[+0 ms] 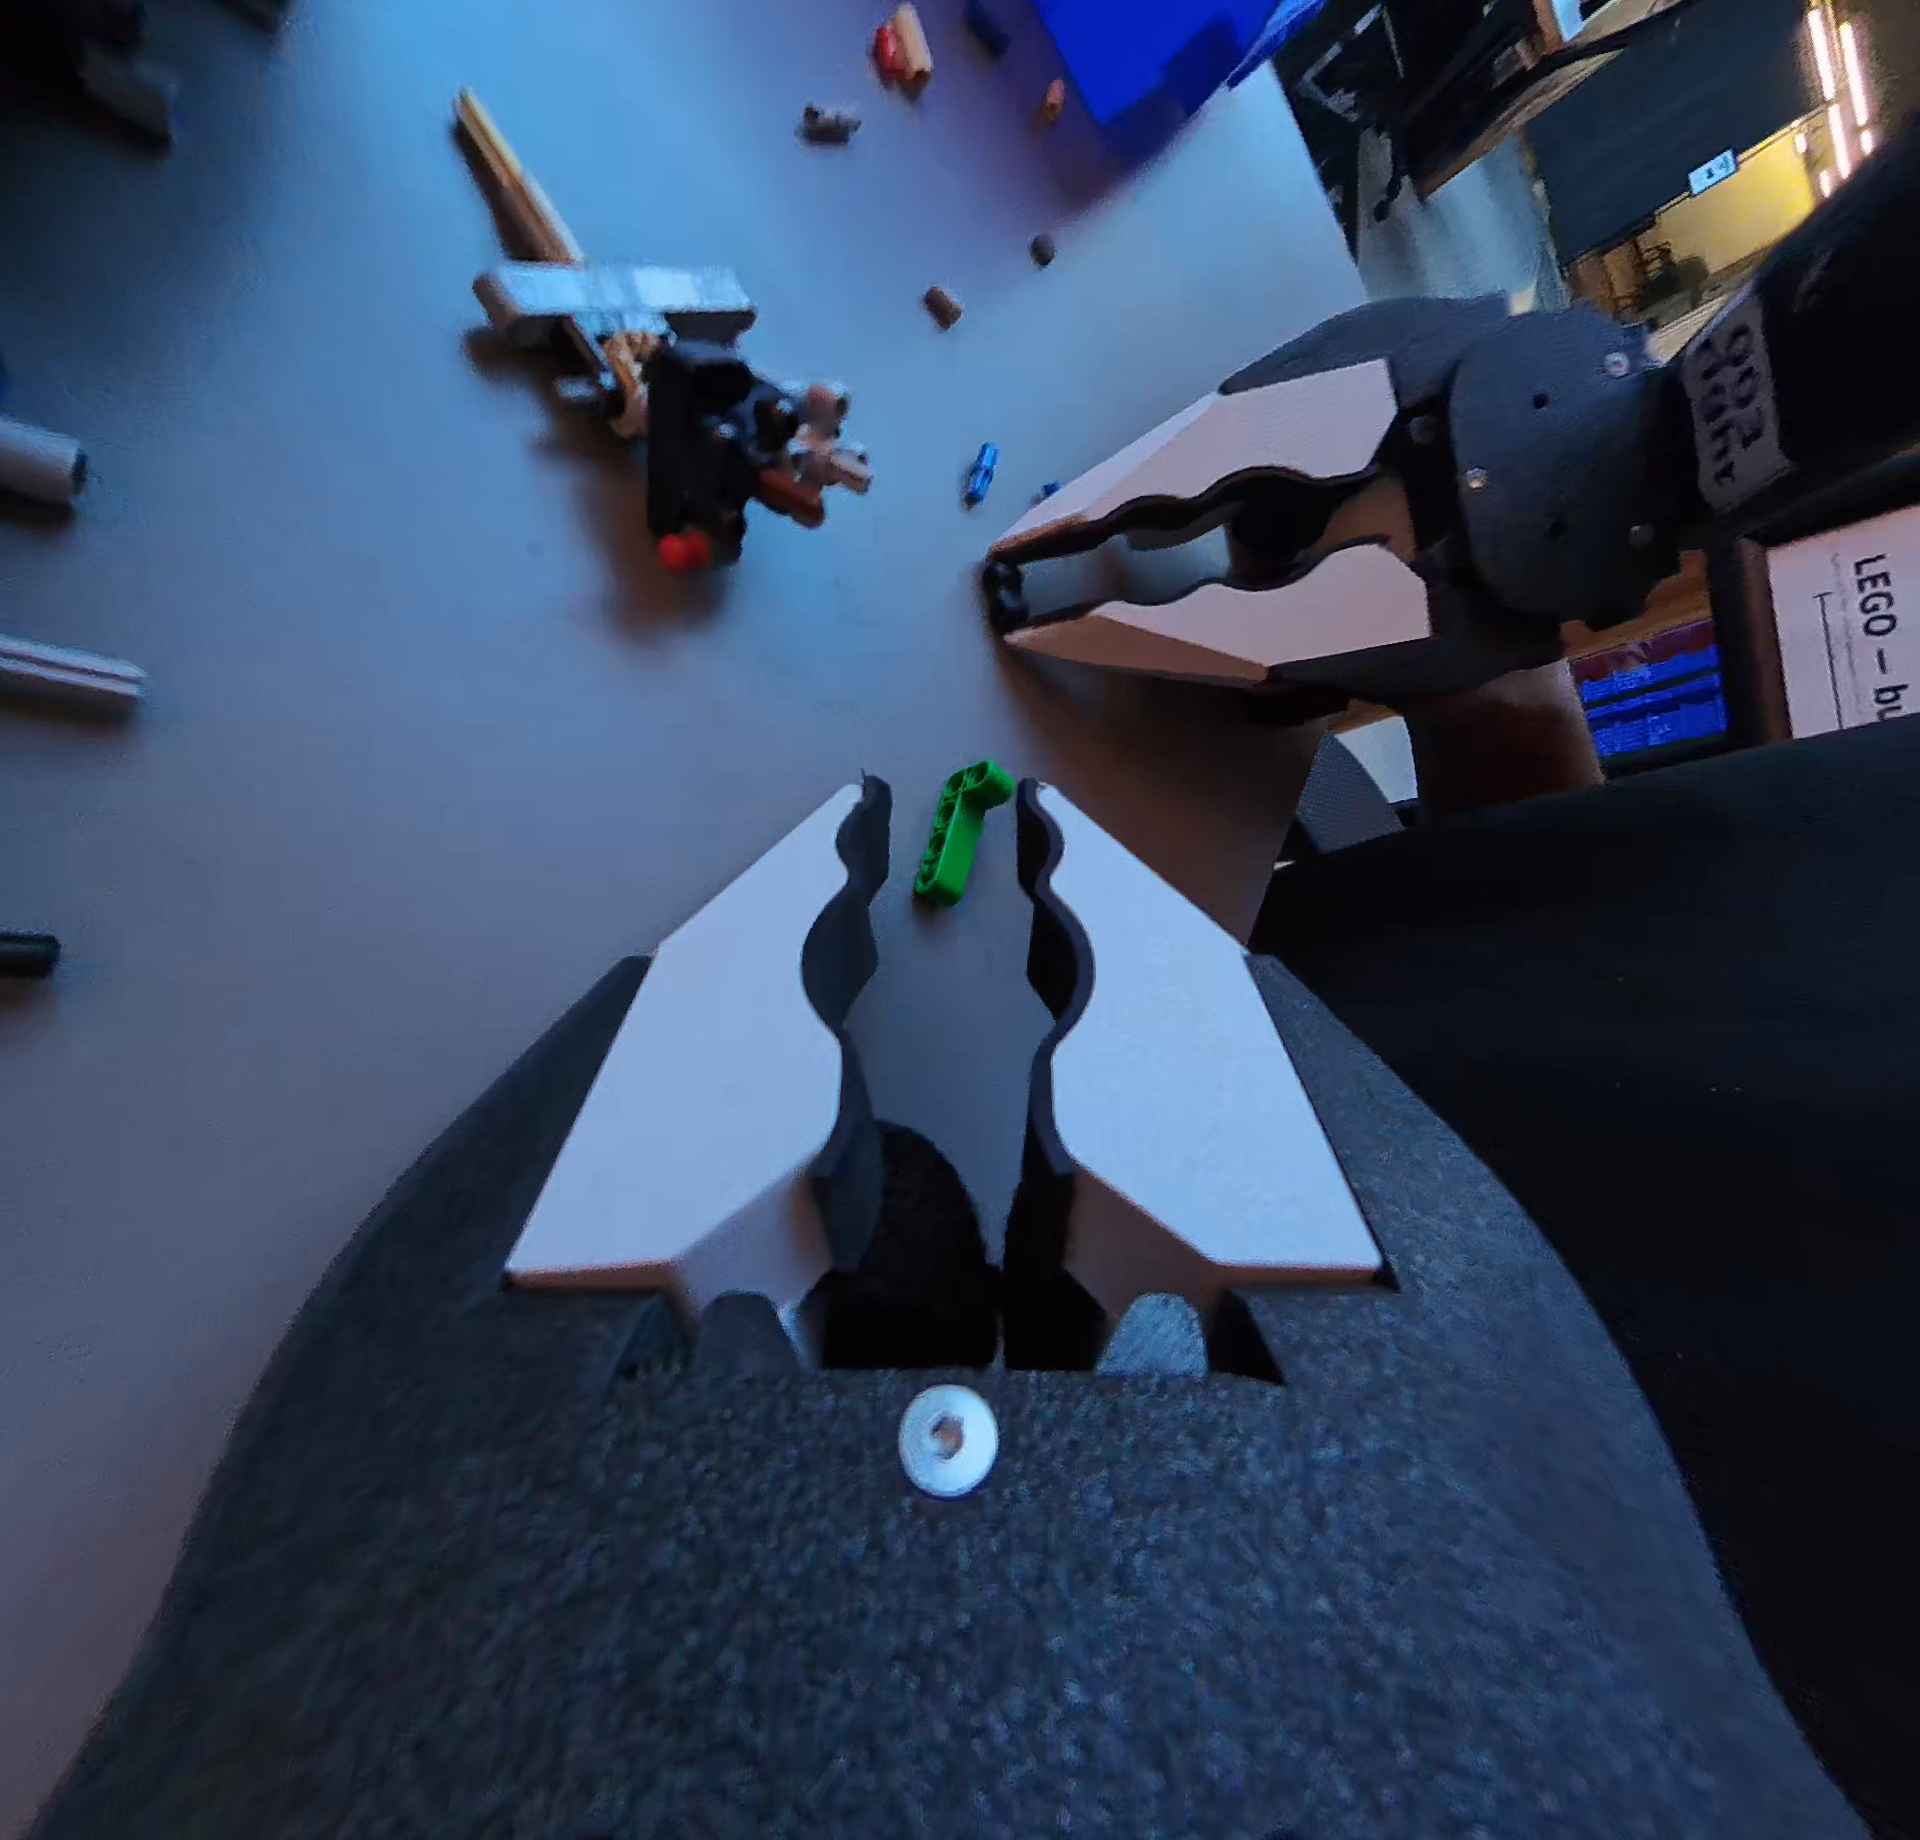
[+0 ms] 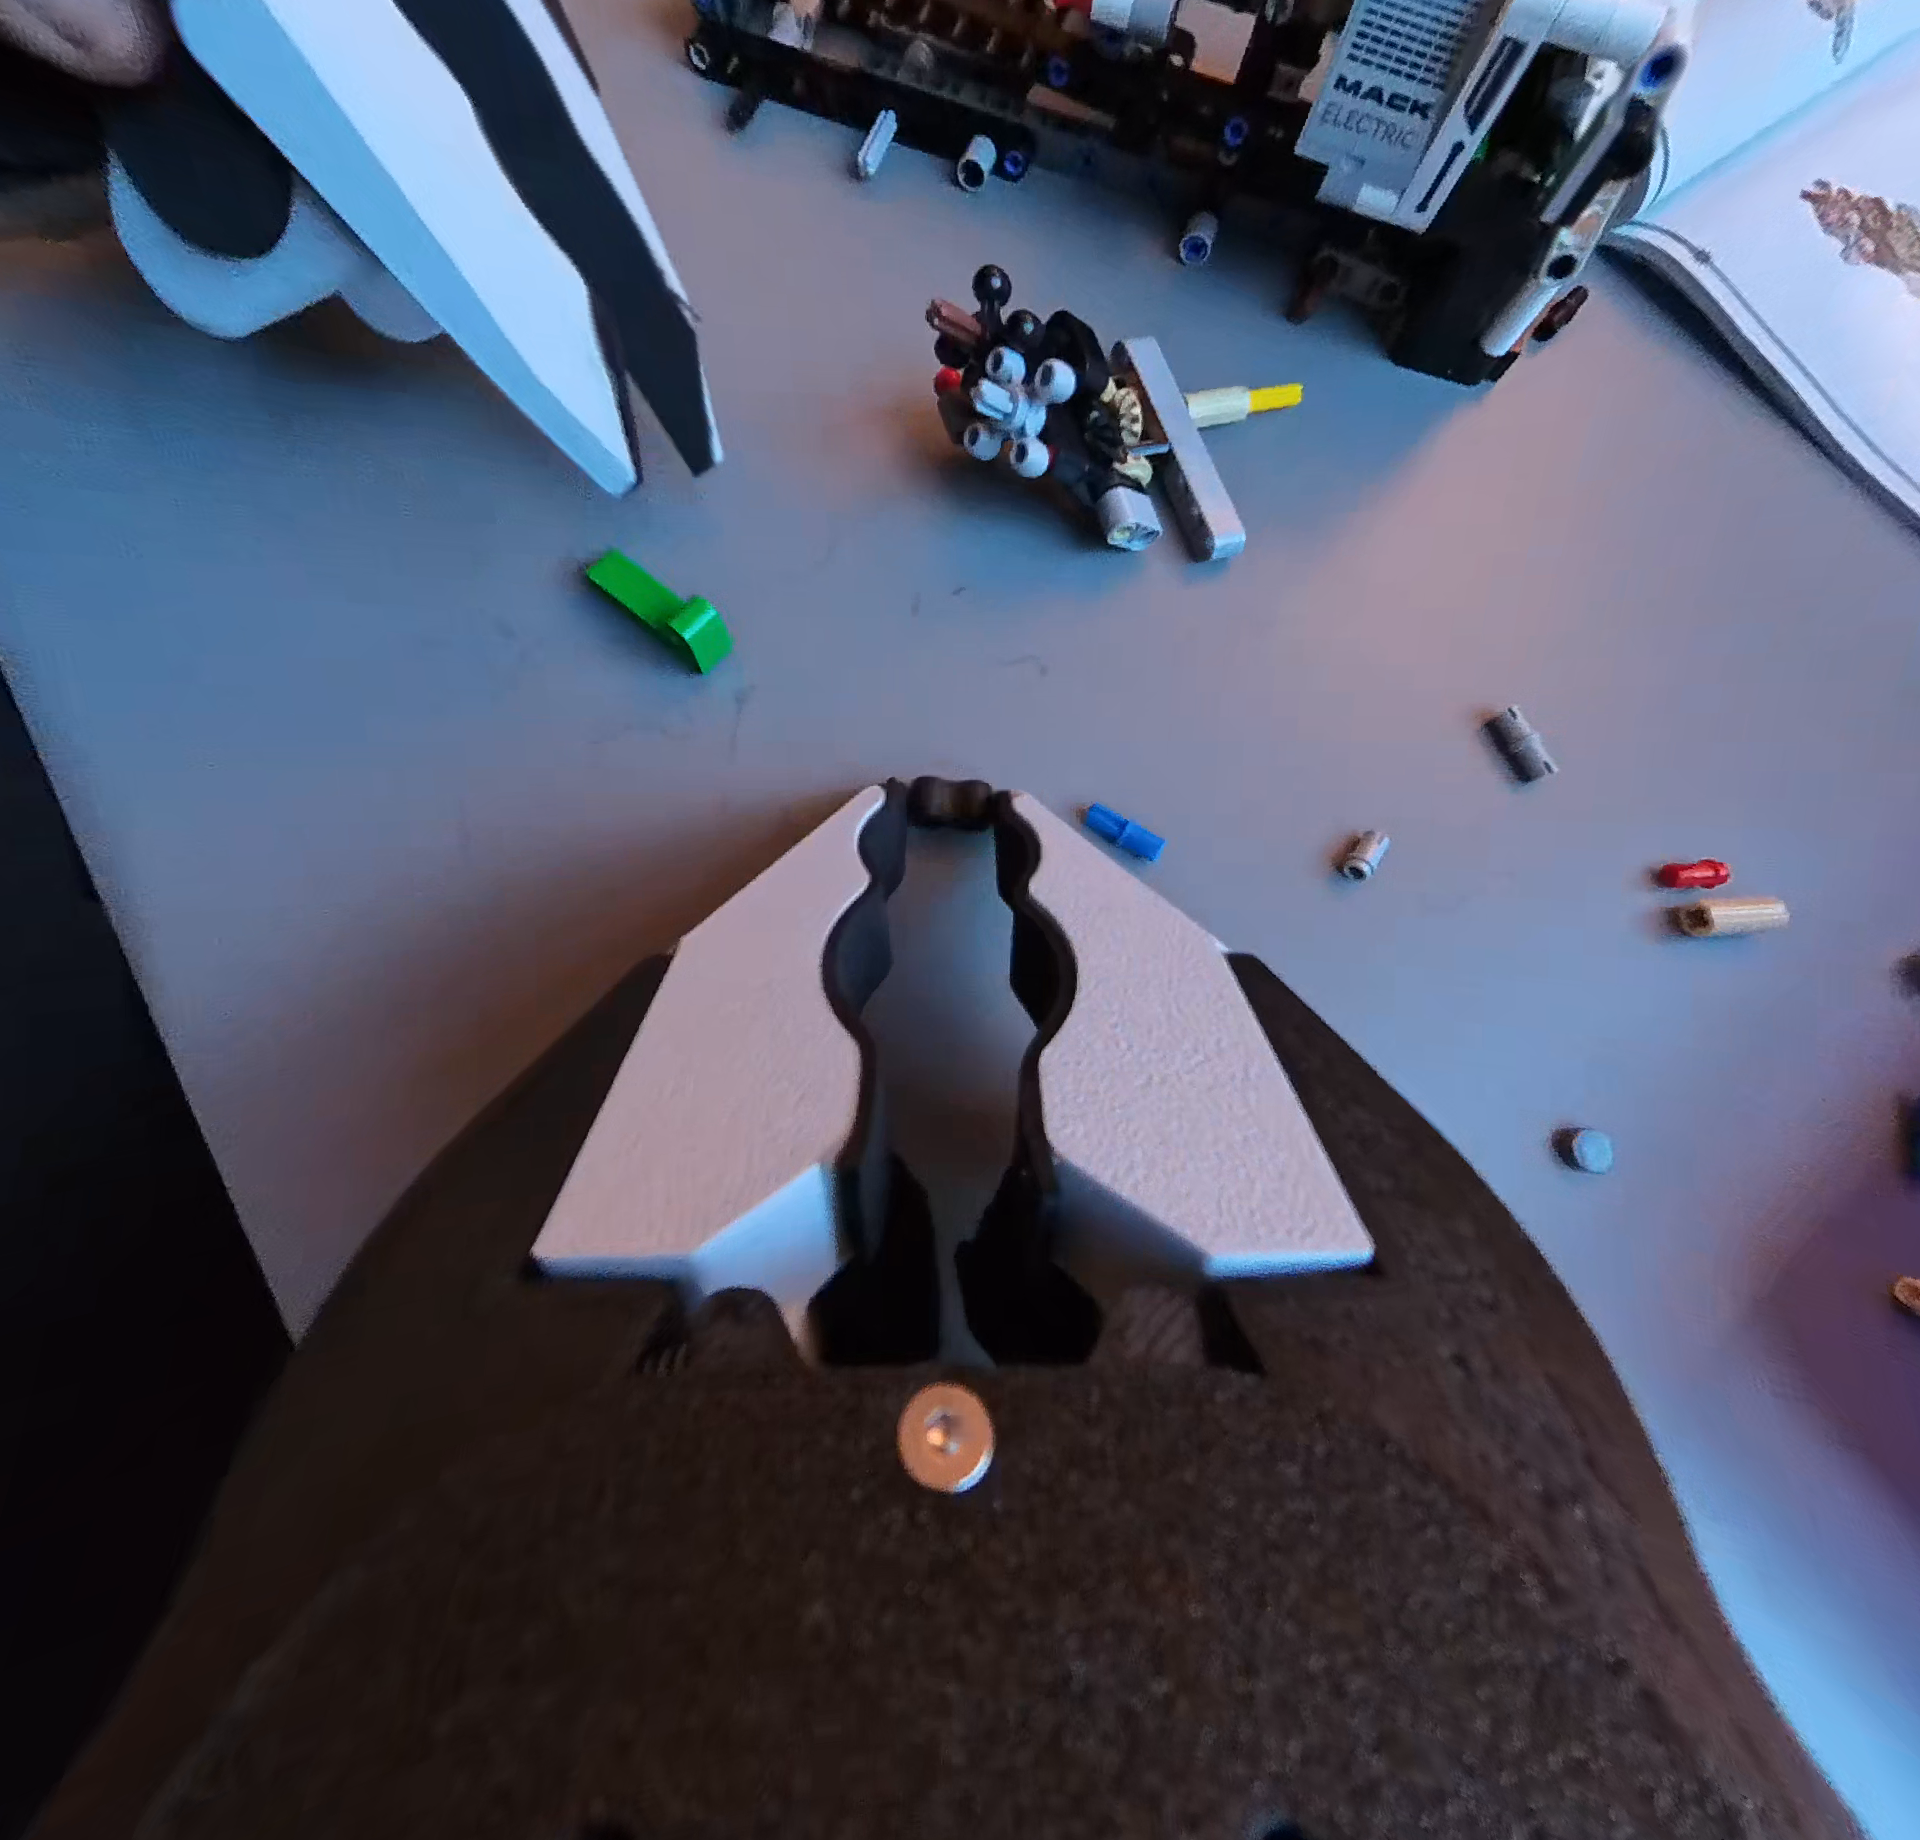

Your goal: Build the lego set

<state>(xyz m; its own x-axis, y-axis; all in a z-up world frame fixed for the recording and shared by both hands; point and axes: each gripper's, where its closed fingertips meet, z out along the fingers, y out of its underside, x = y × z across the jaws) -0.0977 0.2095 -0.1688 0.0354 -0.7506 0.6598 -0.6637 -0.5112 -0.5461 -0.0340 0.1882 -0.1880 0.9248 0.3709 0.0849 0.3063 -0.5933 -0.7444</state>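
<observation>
One grey matte tabletop (image 2: 935, 668) carries scattered small pins. The left gripper (image 1: 951, 793), jaws parted, straddles a green L-shaped beam (image 1: 954, 834) lying flat at frame centre. The right gripper (image 2: 948, 798) pinches a small dark pin (image 2: 948, 801) at its tips (edges blurred). A part-built truck (image 2: 1195, 55) stands upper right, a small black-and-grey subassembly (image 2: 1081, 419) before it.
</observation>
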